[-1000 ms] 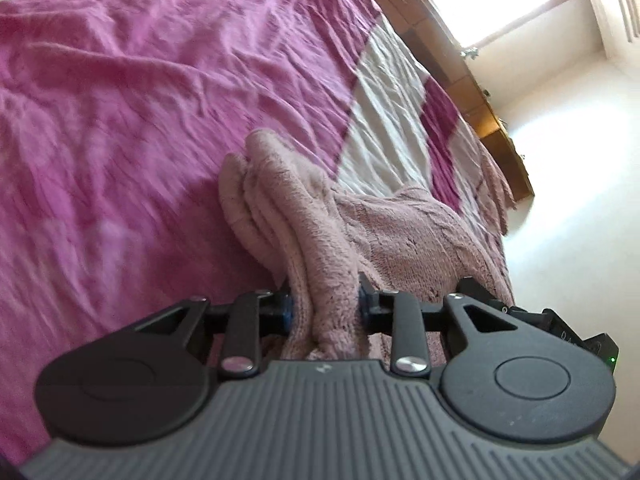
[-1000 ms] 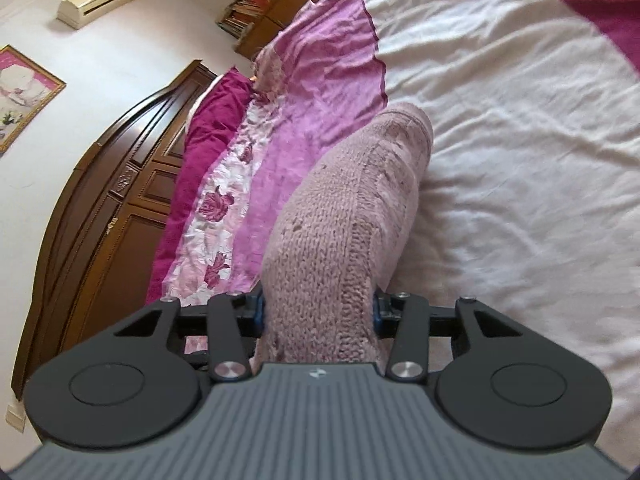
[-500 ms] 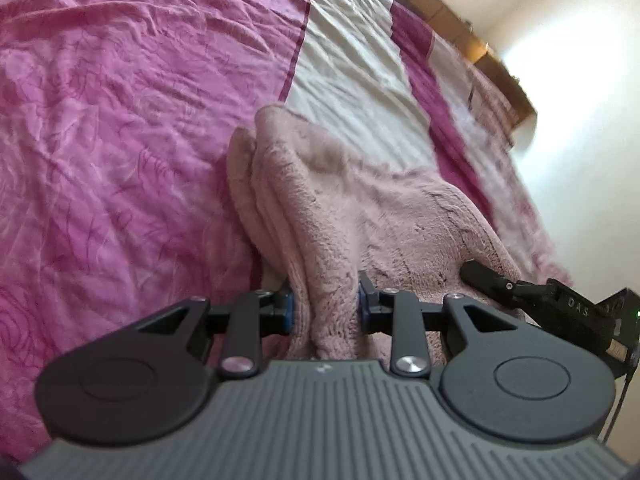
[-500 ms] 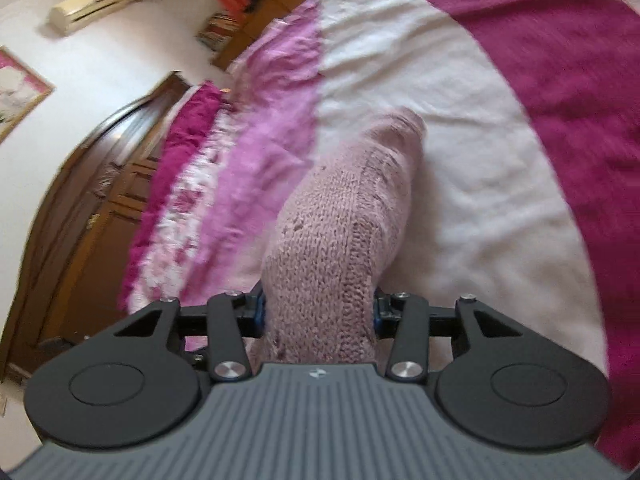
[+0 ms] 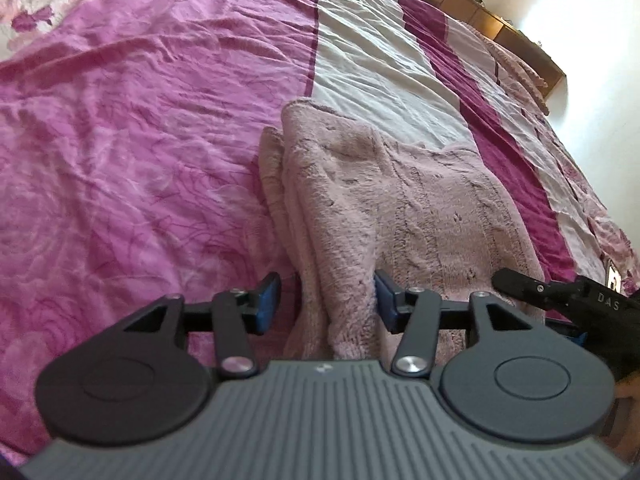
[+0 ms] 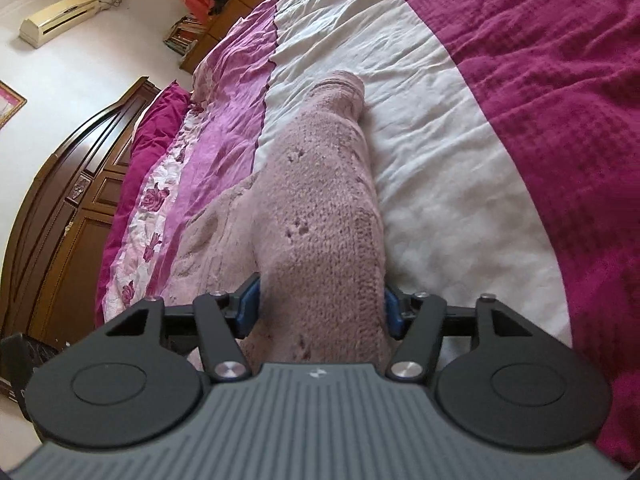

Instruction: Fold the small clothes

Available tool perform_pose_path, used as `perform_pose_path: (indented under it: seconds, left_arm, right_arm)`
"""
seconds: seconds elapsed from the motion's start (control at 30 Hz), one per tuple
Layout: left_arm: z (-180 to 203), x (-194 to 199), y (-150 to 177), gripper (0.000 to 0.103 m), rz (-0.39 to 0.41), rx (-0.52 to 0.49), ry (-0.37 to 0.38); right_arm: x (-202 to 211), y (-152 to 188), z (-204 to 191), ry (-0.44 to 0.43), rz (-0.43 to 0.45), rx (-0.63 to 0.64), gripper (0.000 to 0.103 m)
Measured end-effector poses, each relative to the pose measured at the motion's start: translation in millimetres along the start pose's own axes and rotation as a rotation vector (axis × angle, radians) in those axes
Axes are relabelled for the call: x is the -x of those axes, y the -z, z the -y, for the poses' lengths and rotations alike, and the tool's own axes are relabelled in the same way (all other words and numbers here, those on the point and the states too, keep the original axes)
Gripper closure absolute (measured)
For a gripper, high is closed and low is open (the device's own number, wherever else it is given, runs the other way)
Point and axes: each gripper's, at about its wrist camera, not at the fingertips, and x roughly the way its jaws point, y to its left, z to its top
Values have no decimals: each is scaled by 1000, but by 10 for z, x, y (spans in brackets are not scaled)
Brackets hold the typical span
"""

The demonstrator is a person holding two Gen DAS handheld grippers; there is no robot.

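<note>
A pale pink knitted garment (image 5: pixel 380 192) lies folded on the bed. My left gripper (image 5: pixel 326 304) is open, its blue pads apart on either side of the garment's near left edge. My right gripper (image 6: pixel 318 308) is open around the garment's near right edge (image 6: pixel 320 240); the knit fills the gap between its pads. The right gripper's black finger (image 5: pixel 532 288) shows at the right of the left wrist view, at the garment's other corner.
The bedspread has pink (image 5: pixel 120 140), white (image 6: pixel 440 140) and dark magenta (image 6: pixel 560 100) stripes. A dark wooden headboard (image 6: pixel 60 200) stands at the left in the right wrist view. A wooden footboard (image 5: pixel 500 28) and white wall lie beyond the bed.
Both grippers lowered the garment onto the bed and opened. The pads that were pinching the knit now stand apart, and the cloth has settled flat.
</note>
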Motion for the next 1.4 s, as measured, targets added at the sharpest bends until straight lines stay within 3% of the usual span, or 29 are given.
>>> perform_pose_path:
  seconds: [0.3, 0.53, 0.87, 1.17, 1.27, 1.4]
  left_arm:
    - [72, 284, 102, 29, 11, -1, -111]
    - [152, 413, 263, 28, -26, -55, -178]
    - [291, 309, 593, 28, -110, -101, -278]
    - [445, 178, 765, 27, -113, -161, -365]
    - [448, 147, 776, 20, -122, -162, -364]
    - [436, 120, 795, 19, -118, -155, -371]
  right_arm:
    - [357, 163, -263, 70, 52, 137, 27]
    - [628, 396, -405, 130, 51, 261, 21]
    - [568, 784, -441, 294, -61, 406, 20]
    - [422, 901, -398, 371, -82, 425, 18]
    - [383, 918, -373, 382, -80, 423, 17]
    - [350, 933, -371, 383, -75, 433, 13]
